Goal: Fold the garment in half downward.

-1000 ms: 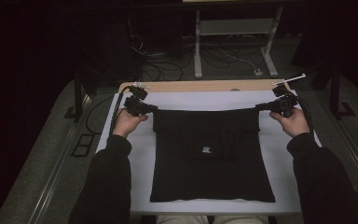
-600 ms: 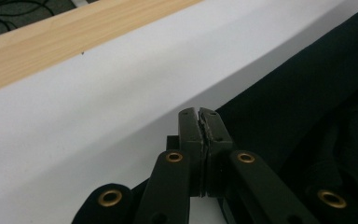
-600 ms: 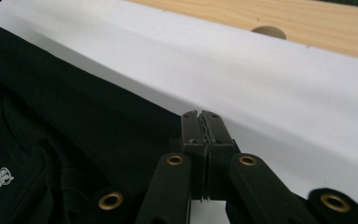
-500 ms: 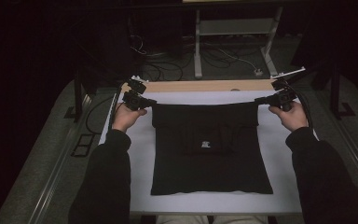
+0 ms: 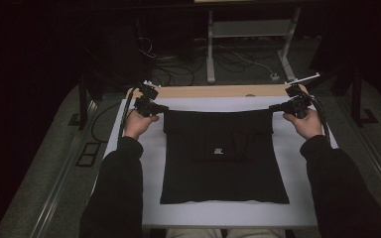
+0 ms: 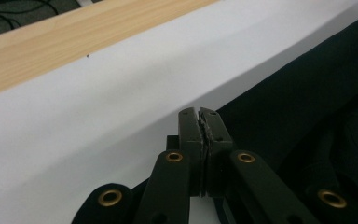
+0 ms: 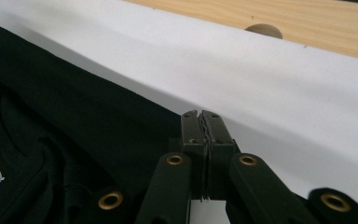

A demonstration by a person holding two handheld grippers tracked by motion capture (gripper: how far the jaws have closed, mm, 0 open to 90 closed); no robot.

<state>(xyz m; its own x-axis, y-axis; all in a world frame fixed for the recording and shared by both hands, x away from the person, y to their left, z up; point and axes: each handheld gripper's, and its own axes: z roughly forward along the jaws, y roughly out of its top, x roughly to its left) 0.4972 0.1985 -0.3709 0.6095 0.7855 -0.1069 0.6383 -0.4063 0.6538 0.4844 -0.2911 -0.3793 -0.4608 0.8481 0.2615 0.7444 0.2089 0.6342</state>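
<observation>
Gripping the black garment (image 5: 223, 153) corners, both hand-held grippers' jaws hide any pinched cloth — indistinct.

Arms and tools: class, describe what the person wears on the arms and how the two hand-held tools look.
Both forearms are in dark long sleeves. The left tool and right tool are black, each with two flat jaws on linked bars fastened by brass-coloured rivets, seen in the gripper views. A black cable trails from the left tool, and another from the right.
</observation>
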